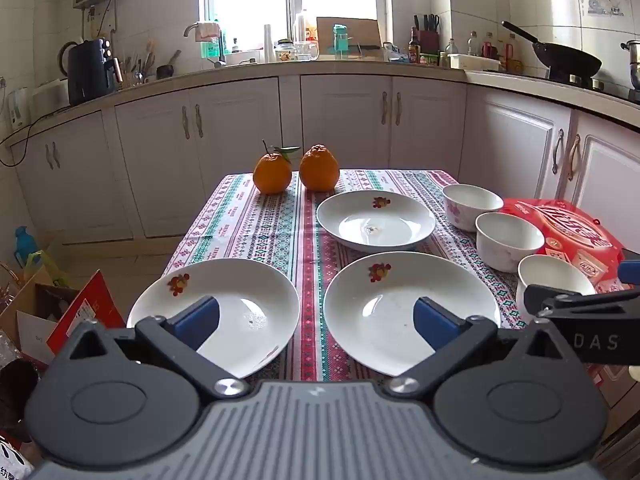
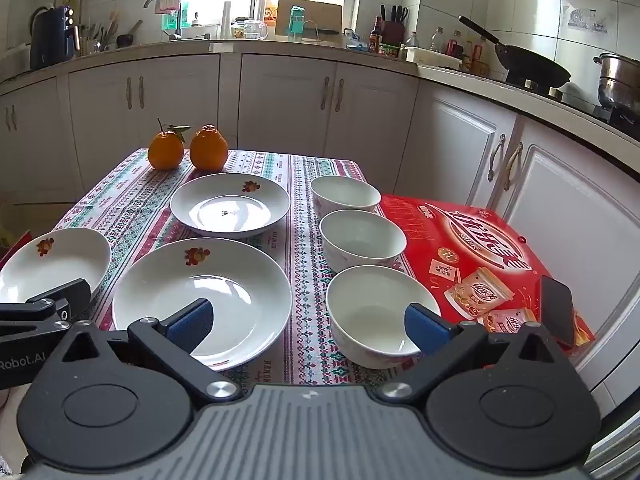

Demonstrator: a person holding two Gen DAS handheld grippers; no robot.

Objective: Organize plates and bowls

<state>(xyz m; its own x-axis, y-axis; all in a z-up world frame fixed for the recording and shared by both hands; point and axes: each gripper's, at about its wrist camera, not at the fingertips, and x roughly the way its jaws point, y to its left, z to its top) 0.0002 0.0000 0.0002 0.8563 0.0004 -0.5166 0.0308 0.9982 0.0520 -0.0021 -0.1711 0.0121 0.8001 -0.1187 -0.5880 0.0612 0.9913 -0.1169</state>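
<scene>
Tabletop below both tilted, open tongs [image 1: 316, 324].

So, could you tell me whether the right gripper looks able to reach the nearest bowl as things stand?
Probably yes: the right gripper is open, holds nothing, and the nearest bowl sits just ahead with nothing between them.

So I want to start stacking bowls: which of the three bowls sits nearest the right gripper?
The nearest bowl, at the row's front end beside the red box; the other two stand farther back.
</scene>
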